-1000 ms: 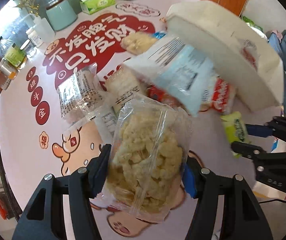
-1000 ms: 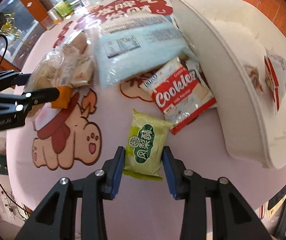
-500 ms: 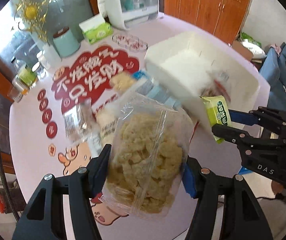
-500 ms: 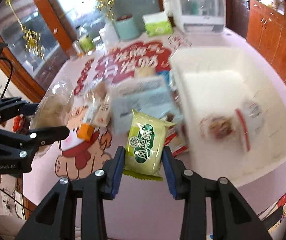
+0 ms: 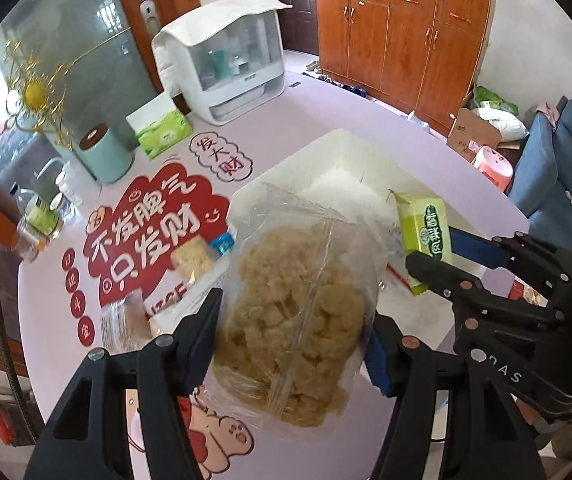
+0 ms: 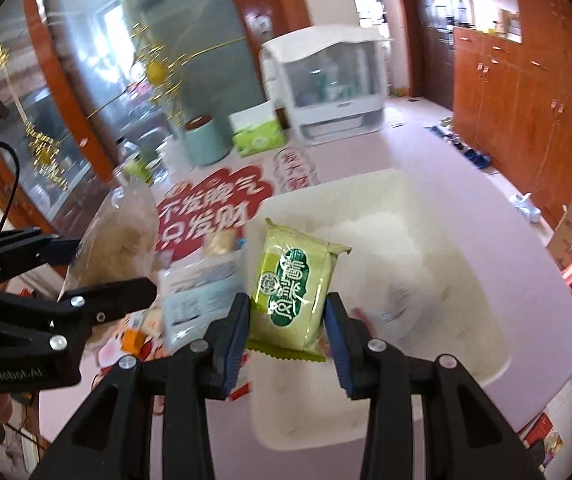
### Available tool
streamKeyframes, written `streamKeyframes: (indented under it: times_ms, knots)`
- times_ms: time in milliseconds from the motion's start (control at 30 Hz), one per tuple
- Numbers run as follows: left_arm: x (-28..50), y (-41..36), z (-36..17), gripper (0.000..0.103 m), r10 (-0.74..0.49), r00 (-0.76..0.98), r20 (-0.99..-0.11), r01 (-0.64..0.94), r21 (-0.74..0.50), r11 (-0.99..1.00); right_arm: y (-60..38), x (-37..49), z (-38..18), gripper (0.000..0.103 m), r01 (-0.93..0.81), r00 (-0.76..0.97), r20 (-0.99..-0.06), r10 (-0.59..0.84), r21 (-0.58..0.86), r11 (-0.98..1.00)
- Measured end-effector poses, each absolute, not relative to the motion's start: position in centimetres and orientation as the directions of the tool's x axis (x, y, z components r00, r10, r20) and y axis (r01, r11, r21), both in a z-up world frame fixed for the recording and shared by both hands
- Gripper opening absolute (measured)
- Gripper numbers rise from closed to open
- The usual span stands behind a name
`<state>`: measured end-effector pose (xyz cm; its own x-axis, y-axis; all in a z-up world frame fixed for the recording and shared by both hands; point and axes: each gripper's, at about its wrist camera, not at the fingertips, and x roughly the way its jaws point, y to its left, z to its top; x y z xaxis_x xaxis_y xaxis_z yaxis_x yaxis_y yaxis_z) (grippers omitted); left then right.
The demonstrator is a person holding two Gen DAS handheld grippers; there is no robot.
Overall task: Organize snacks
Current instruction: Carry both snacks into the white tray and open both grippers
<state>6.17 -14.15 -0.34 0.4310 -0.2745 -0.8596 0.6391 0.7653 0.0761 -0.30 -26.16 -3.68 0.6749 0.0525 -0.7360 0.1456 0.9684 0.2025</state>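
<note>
Both loads are lifted, heading for the white bin (image 6: 465, 364). L gripper (image 5: 293, 344) is clamped on a clear bag of puffed snack (image 5: 297, 320), R gripper (image 6: 287, 322) on a green snack pack (image 6: 293, 292). Next, prob. lower over the bin's open top, then release w/o snagging the rim.

Two grippers (image 5: 293, 336) (image 6: 287, 328), one white bin (image 6: 445, 280), two held snack packets (image 5: 297, 320) (image 6: 291, 300)

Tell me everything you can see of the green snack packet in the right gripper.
The small rectangular green foil snack packet is yellow-green with a dark green oval label in white characters and crimped, zigzag end seals. It looks sealed and plump, not crushed. The right gripper pinches its lower sides between blue-padded fingers, holding it upright, tilted slightly, in the air above the near left part of the white plastic bin. Only the pads touch it. From the left wrist view it shows edge-on.
</note>
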Motion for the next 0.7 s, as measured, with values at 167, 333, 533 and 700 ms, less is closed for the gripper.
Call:
streamKeyframes:
  times_ms: [167,333,533,700]
  knots:
    - [6.6,-17.7,-0.2,0.062,-0.254,0.447,-0.858,0.637,0.106,0.763,-29.6,-0.1,-4.1,0.039,0.197,0.679,-0.734,0.026,0.216,0.956]
    - [7.2,-19.9,-0.5,0.062,-0.230,0.476,-0.849,0.623,0.140,0.770,-31.4,-0.3,-4.8,0.039,0.214,0.671,-0.741,0.021,0.220,0.952]
    - [8.3,-21.0,-1.3,0.062,-0.212,0.482,-0.850,0.596,0.140,0.791,-32.5,-0.5,-5.4,0.039,0.222,0.663,-0.748,0.022,0.224,0.949]
    - [8.5,-21.3,-2.1,0.062,-0.181,0.481,-0.858,0.584,0.160,0.796,-33.0,-0.6,-5.8,0.039,0.228,0.659,-0.752,0.023,0.228,0.947]
